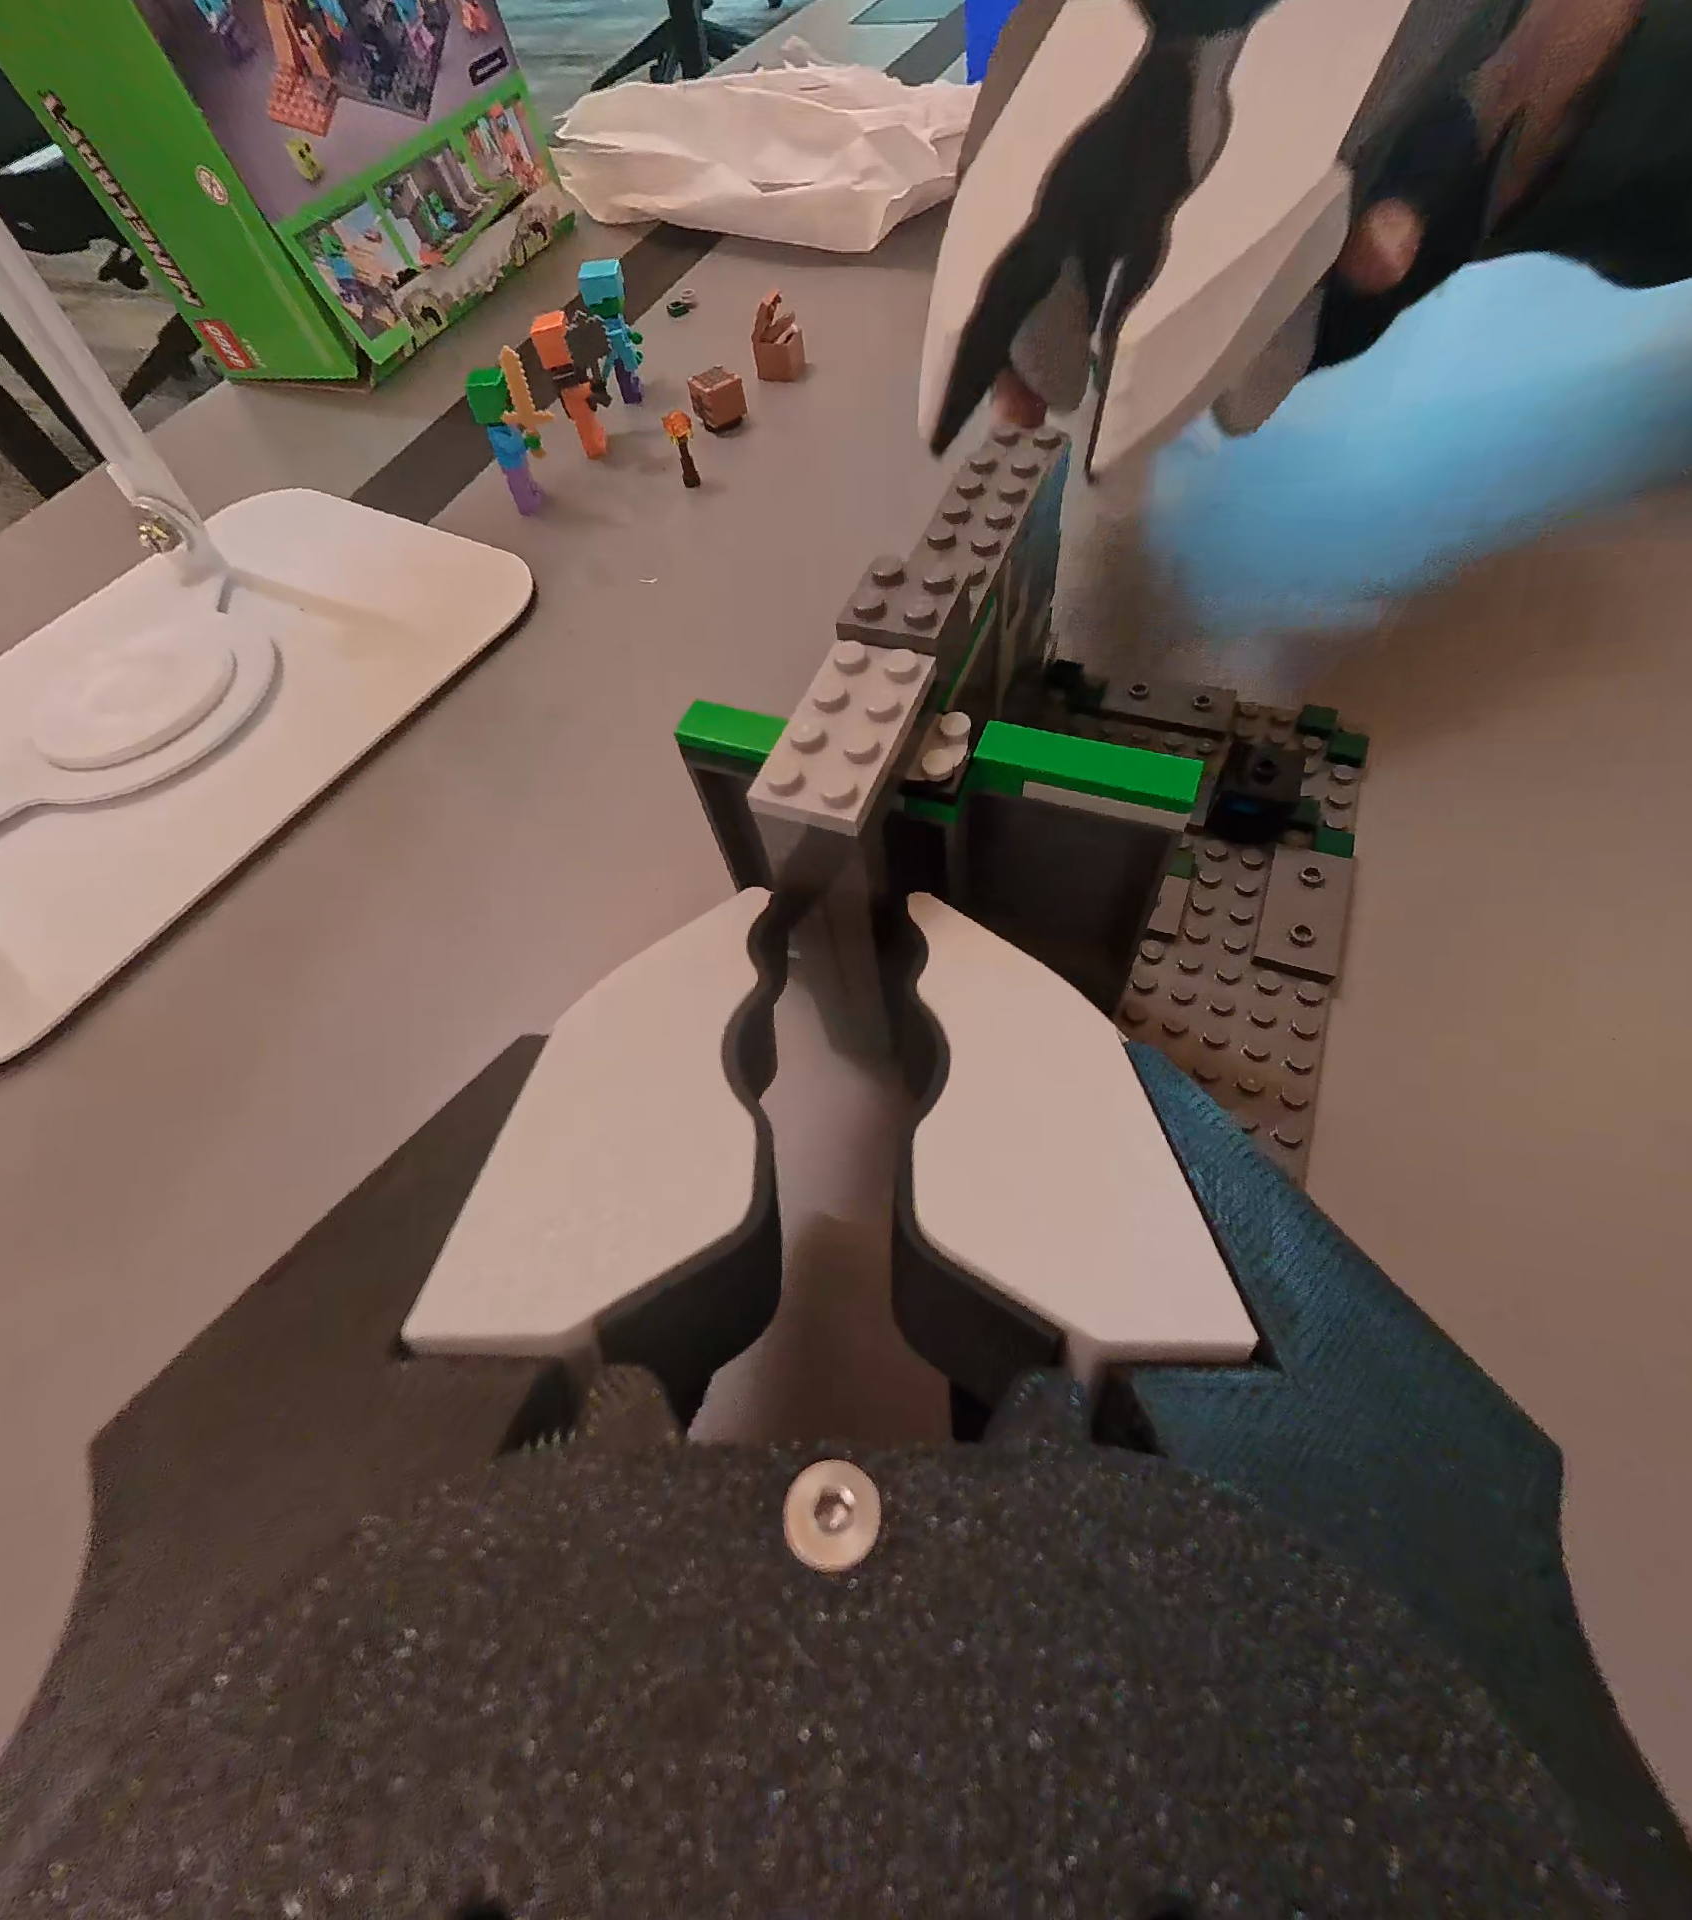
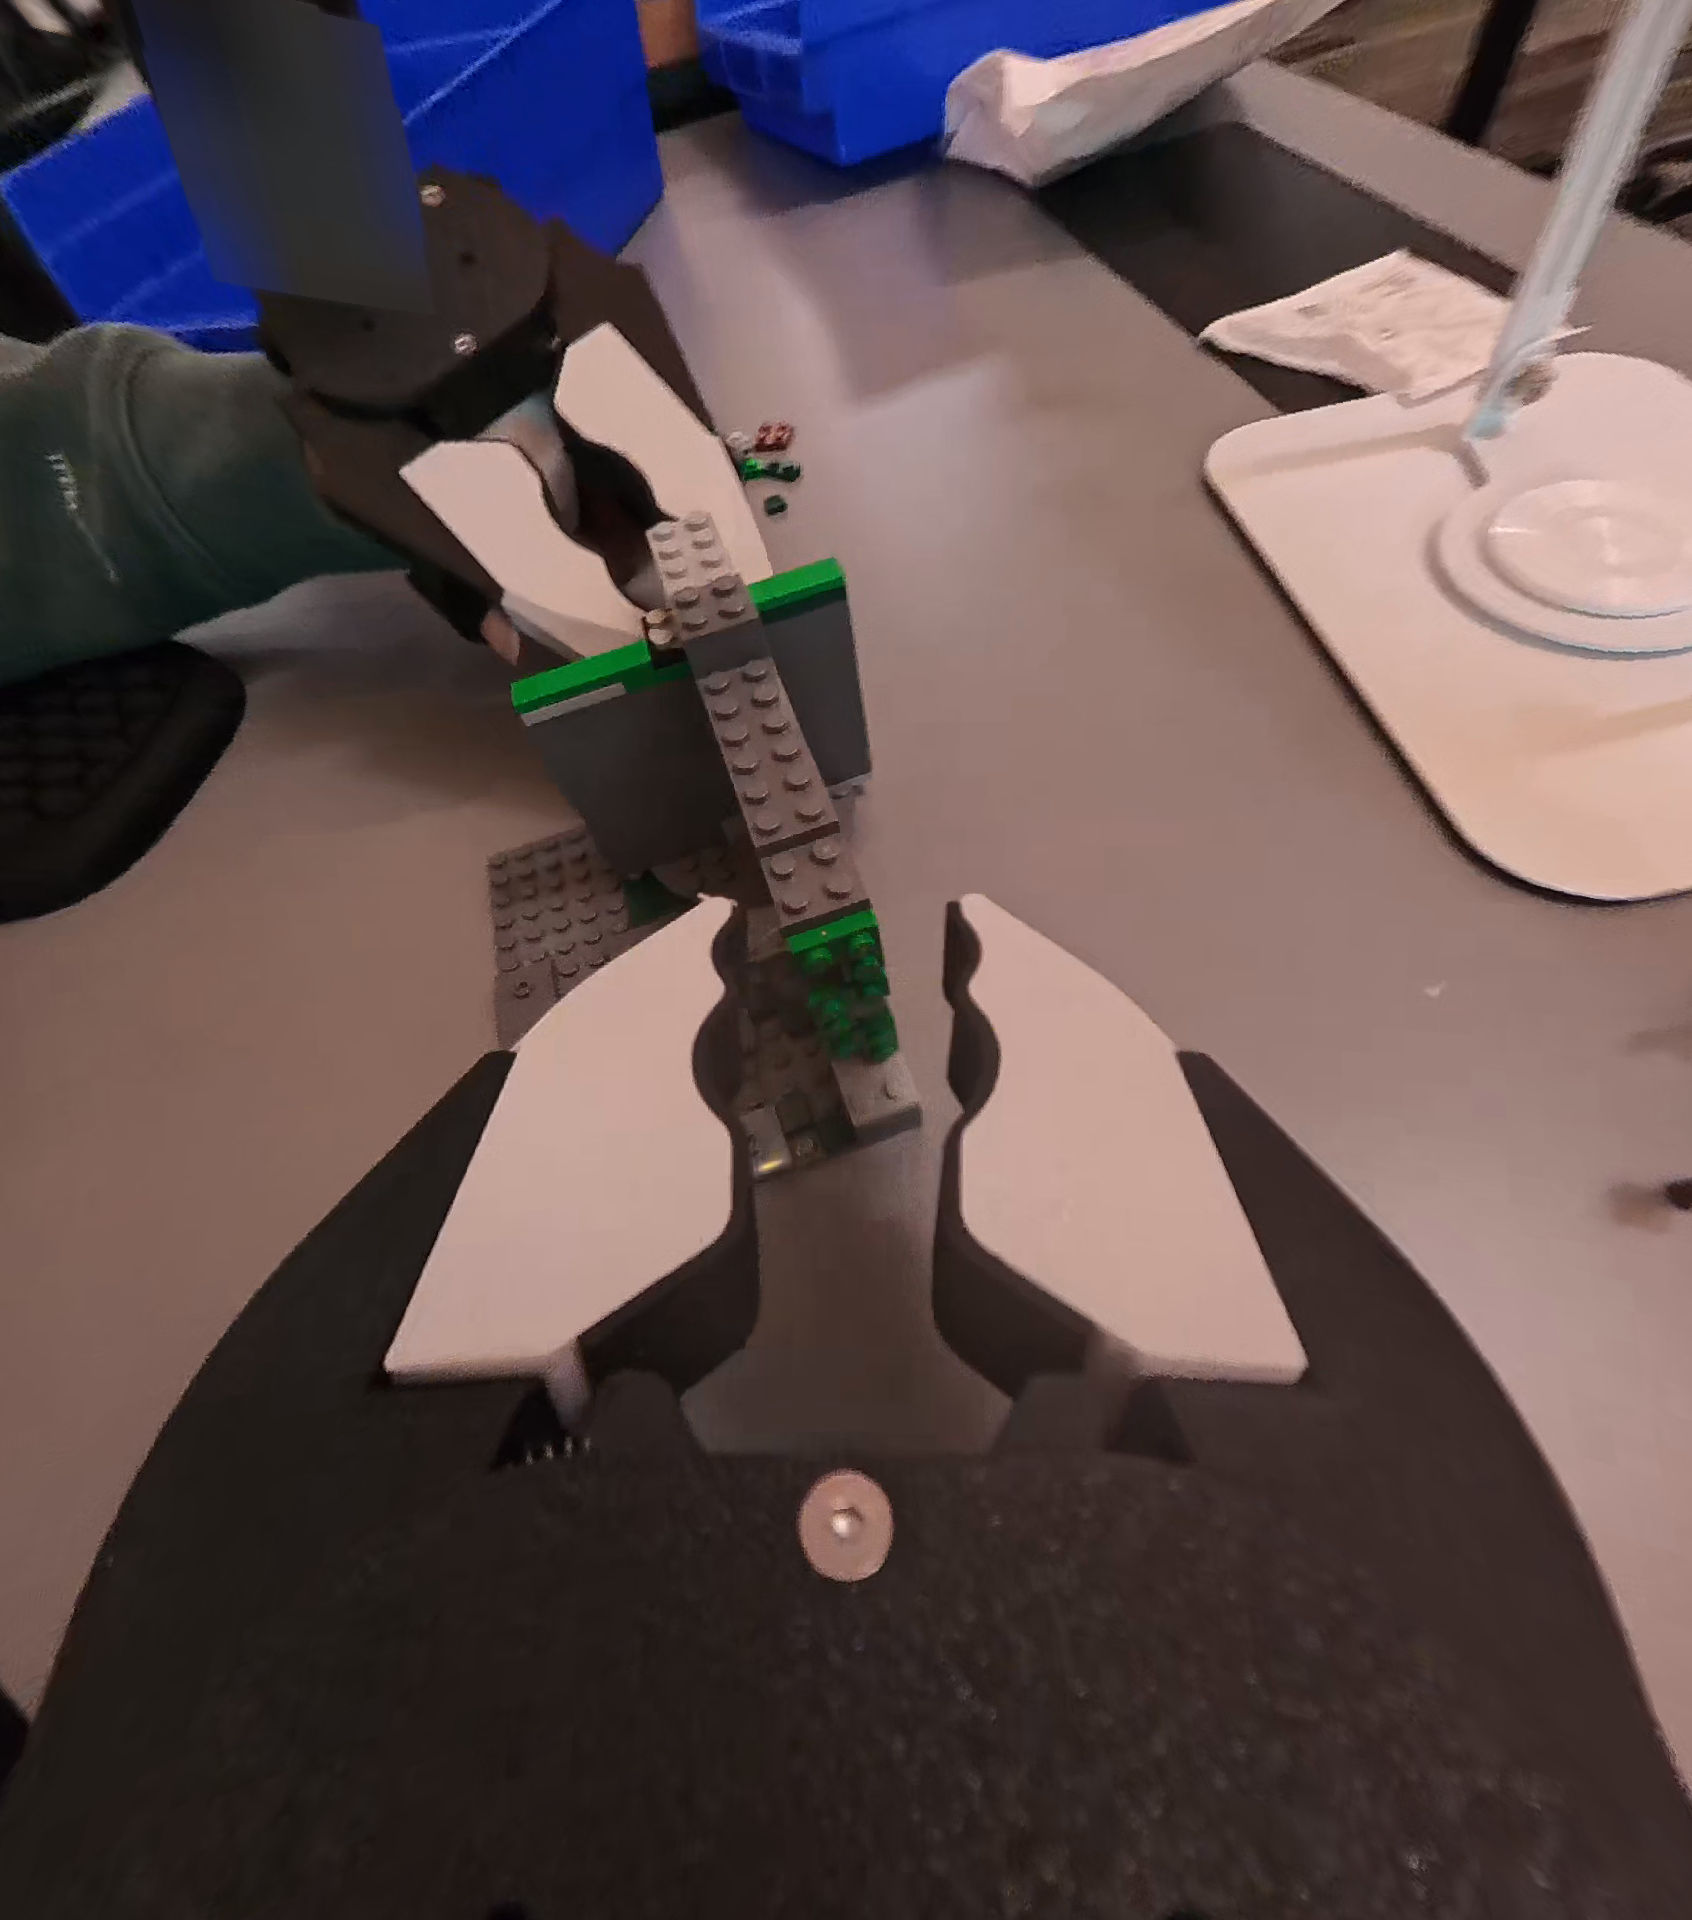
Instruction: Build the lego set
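Observation:
A grey lego build stands on a dark baseplate (image 1: 1237, 997). It has a long studded wall (image 1: 987, 520), a light grey brick (image 1: 852, 727) at the near end and green tiles (image 1: 1081, 764). My left gripper (image 1: 842, 904) is shut on the wall's near end, below the light grey brick. My right gripper (image 1: 1018, 447) hangs over the far end, jaws apart on either side. In the right wrist view the right gripper (image 2: 842, 914) straddles the wall's (image 2: 769, 748) green-studded end (image 2: 852, 987), and the left gripper (image 2: 696, 582) pinches the far end.
A white lamp base (image 1: 198, 665) lies to the left. A green lego box (image 1: 302, 187), several minifigures (image 1: 561, 405) and small brown pieces (image 1: 717, 400) stand behind. A white bag (image 1: 769, 145) and blue bins (image 2: 509, 125) sit at the back, loose small pieces (image 2: 769, 457) beside the build. My hands' fingertips stand some 10 centimetres from each other. The white lamp base (image 1: 198, 665) is about equally far from each gripper, around 25 centimetres.

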`<action>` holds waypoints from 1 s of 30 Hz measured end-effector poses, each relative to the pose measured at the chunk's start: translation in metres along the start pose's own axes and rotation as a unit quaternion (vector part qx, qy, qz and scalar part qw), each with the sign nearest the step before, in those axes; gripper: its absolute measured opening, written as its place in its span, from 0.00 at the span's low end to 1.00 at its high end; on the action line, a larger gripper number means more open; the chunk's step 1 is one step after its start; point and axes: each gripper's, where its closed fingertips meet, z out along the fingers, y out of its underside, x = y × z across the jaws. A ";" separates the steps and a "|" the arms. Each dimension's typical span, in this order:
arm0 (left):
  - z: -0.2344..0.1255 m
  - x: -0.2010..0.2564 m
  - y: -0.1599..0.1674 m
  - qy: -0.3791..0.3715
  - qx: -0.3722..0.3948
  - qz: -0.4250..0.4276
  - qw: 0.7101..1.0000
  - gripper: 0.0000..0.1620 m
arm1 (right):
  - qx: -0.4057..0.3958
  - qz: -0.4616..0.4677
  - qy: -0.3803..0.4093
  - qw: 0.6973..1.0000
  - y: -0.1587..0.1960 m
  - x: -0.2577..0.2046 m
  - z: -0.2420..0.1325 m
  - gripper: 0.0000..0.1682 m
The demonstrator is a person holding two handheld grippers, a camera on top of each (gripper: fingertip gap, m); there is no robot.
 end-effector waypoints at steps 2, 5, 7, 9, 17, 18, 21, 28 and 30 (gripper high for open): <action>-0.001 0.001 0.001 -0.002 -0.003 0.001 1.000 0.12 | -0.005 -0.026 0.043 0.999 0.000 -0.001 -0.013 0.22; -0.011 0.002 -0.002 -0.010 0.004 -0.005 1.000 0.15 | -0.056 -0.075 0.041 0.995 0.017 -0.029 -0.023 0.19; -0.022 -0.001 -0.005 -0.029 0.011 -0.004 1.000 0.16 | -0.106 -0.111 0.015 0.988 0.038 -0.052 -0.018 0.17; -0.034 -0.004 -0.007 -0.056 0.009 0.000 0.998 0.16 | -0.144 -0.132 0.013 0.981 0.054 -0.061 -0.009 0.17; -0.053 0.046 -0.006 -0.084 -0.014 0.016 0.996 0.13 | -0.146 -0.119 0.011 0.982 0.057 -0.066 0.022 0.17; -0.052 0.054 -0.005 -0.084 -0.015 0.019 0.996 0.13 | -0.149 -0.119 0.011 0.982 0.058 -0.066 0.025 0.17; -0.046 0.067 -0.001 -0.088 -0.025 0.028 0.995 0.13 | -0.151 -0.121 0.022 0.981 0.058 -0.066 0.030 0.10; -0.029 0.075 0.016 -0.077 -0.055 0.033 0.995 0.12 | -0.145 -0.140 0.029 0.979 0.058 -0.066 0.031 0.10; -0.026 0.076 0.017 -0.078 -0.058 0.034 0.995 0.12 | -0.144 -0.147 0.029 0.978 0.058 -0.066 0.031 0.10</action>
